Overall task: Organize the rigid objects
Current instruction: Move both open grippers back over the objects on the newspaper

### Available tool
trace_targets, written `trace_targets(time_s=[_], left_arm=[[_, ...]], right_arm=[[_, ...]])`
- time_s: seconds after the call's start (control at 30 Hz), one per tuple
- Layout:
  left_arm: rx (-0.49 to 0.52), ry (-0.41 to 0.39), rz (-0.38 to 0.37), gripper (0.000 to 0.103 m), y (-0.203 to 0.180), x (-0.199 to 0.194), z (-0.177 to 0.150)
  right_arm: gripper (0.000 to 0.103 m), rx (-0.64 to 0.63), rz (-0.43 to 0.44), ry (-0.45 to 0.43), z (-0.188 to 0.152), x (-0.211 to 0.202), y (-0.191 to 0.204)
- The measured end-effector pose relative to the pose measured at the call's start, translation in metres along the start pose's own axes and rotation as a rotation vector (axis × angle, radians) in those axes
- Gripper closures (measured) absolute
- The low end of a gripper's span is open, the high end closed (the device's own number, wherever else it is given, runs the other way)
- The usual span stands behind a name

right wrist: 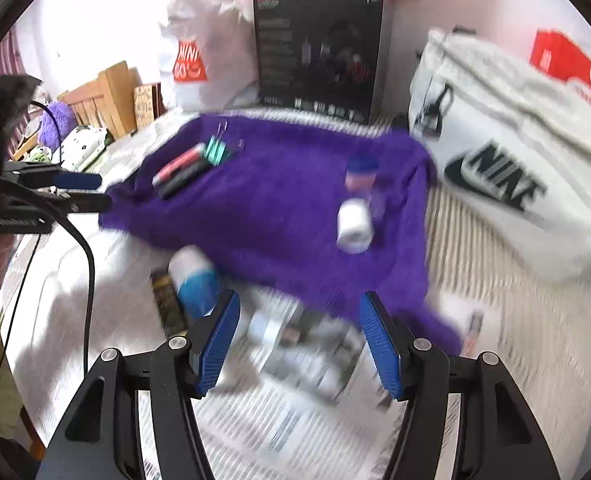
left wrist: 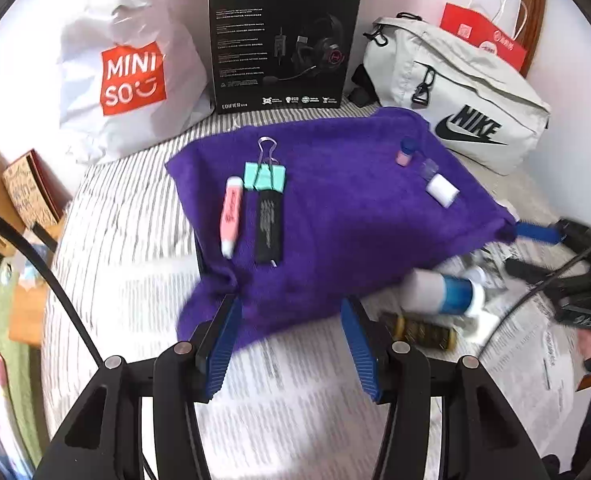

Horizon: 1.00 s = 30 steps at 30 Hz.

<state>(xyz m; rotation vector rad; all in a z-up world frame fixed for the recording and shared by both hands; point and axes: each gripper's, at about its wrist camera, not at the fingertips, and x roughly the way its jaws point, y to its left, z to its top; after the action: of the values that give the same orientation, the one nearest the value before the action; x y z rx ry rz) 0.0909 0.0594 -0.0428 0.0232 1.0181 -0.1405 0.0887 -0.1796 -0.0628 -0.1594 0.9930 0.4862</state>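
A purple cloth [left wrist: 335,208] [right wrist: 287,208] lies on newspaper-covered surface. On it lie a pink highlighter [left wrist: 231,216] [right wrist: 177,166], a black marker [left wrist: 269,228] [right wrist: 185,178], a teal binder clip [left wrist: 265,176] [right wrist: 215,150], a small blue-capped pink bottle [left wrist: 406,152] [right wrist: 360,174] and a white roll [left wrist: 442,190] [right wrist: 353,222]. A white-and-blue tube [left wrist: 447,292] [right wrist: 197,280] and a dark gold-patterned stick [left wrist: 423,332] [right wrist: 169,300] lie off the cloth's near edge. My left gripper [left wrist: 291,344] is open and empty at the cloth's near edge. My right gripper [right wrist: 299,344] is open and empty over newspaper, right of the tube.
A white Miniso bag [left wrist: 127,68], a black headset box [left wrist: 283,40] and a white Nike bag [left wrist: 463,100] [right wrist: 507,152] stand behind the cloth. Red packaging [left wrist: 483,36] is at the back right. Wooden items [right wrist: 107,96] are at the left.
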Motion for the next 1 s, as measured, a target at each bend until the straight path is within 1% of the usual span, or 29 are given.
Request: trace_targets(time_s=[0.1, 0.13, 0.23, 0.3, 0.37, 0.43, 0.47, 0.5, 0.53, 0.77, 0.9, 1.0], left_arm=[[0.002, 0.009, -0.032, 0.053, -0.006, -0.003, -0.016], [0.005, 0.014, -0.032, 0.053, -0.008, -0.005, -0.021], [0.003, 0.027, -0.038, 0.053, -0.009, -0.004, -0.031], [0.001, 0.038, -0.040, 0.053, -0.010, -0.002, -0.035], [-0.002, 0.043, -0.042, 0.053, -0.011, 0.000, -0.039], [-0.009, 0.046, -0.050, 0.053, -0.011, 0.001, -0.043], [-0.009, 0.047, -0.053, 0.053, -0.011, 0.001, -0.044], [-0.008, 0.049, -0.057, 0.053, -0.012, 0.001, -0.045], [-0.006, 0.052, -0.058, 0.053, -0.012, 0.002, -0.046], [-0.007, 0.061, -0.059, 0.053, -0.011, 0.006, -0.050], [-0.014, 0.070, -0.074, 0.053, -0.016, 0.016, -0.051], [-0.002, 0.083, -0.075, 0.053, -0.022, 0.024, -0.051]], right_arm=[[0.042, 0.037, 0.001, 0.043, -0.015, 0.016, 0.002], [0.042, 0.055, -0.003, 0.051, -0.019, 0.019, 0.002], [0.042, 0.108, 0.003, 0.042, -0.022, 0.024, -0.001], [0.042, 0.122, 0.001, 0.031, -0.021, 0.025, 0.000], [0.042, 0.125, -0.017, 0.029, -0.020, 0.029, 0.004], [0.044, 0.112, -0.046, 0.023, -0.018, 0.034, 0.008], [0.052, 0.104, -0.060, 0.024, -0.018, 0.037, 0.009], [0.062, 0.101, -0.062, 0.027, -0.018, 0.040, 0.010], [0.067, 0.105, -0.060, 0.033, -0.019, 0.042, 0.010], [0.067, 0.080, -0.074, 0.058, -0.028, 0.037, 0.006], [0.066, 0.087, -0.070, 0.069, -0.032, 0.038, 0.000], [0.066, 0.073, -0.077, 0.061, -0.032, 0.039, 0.002]])
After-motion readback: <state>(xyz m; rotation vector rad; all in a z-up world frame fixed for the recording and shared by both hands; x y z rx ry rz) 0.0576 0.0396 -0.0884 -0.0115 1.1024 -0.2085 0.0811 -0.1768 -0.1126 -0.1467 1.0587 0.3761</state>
